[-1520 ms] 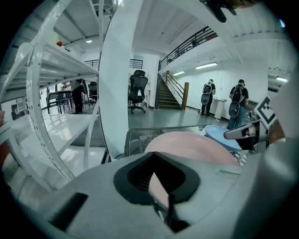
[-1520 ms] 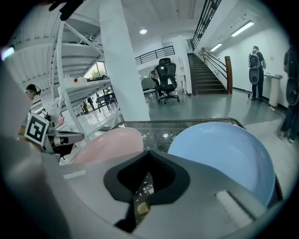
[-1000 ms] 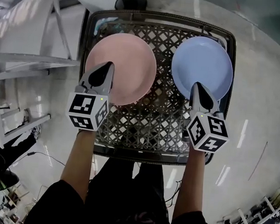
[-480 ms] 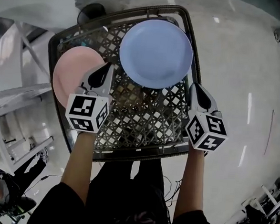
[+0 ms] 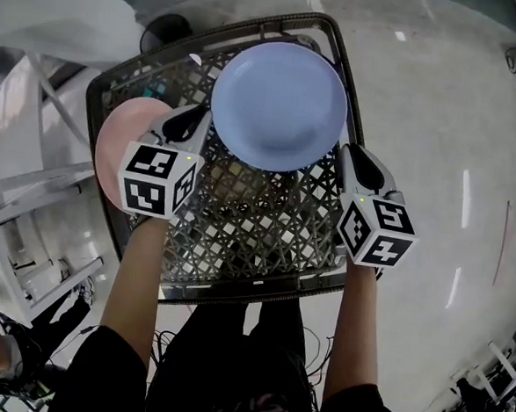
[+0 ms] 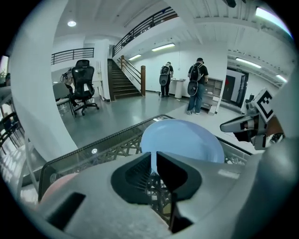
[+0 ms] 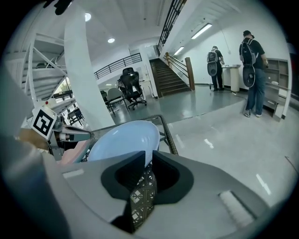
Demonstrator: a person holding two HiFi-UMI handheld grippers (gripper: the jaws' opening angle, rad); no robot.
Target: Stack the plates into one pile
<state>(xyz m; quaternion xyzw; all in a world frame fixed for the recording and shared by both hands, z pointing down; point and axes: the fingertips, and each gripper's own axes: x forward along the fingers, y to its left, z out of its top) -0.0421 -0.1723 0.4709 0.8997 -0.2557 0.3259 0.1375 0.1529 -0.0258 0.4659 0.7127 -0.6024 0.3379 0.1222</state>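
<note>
1. The round pale-blue plate (image 5: pixel 279 105) lies flat at the far right corner of the dark lattice-weave tray (image 5: pixel 248 222). The round pink plate (image 5: pixel 122 130) lies flat at the far left corner, near it and not overlapping. No pile exists yet.
2. The left gripper (image 5: pixel 196 122) hangs at the blue plate's left rim and the right gripper (image 5: pixel 350 154) at its near right rim, so the plate sits between them.
3. Both pairs of jaws have just been opening from shut to a narrow slit. In each gripper view the blue rim shows just beyond the tips. Neither pair presses on anything, so both grippers are empty.
4. A second ago the left gripper was over the pink plate; it has since crossed to the blue one. The plates themselves seem not to have shifted on the tray.
5. This suggests the blue plate is the one to be lifted, held from two sides. The likely next step is closing onto its rim, then carrying it to the far left corner and setting it on the pink plate.
6. Around the tray lie a glossy pale floor (image 5: pixel 440 125) and a white frame (image 5: pixel 30 185); far off are a staircase (image 6: pixel 122 84) and two people with backpacks (image 6: pixel 198 86).
</note>
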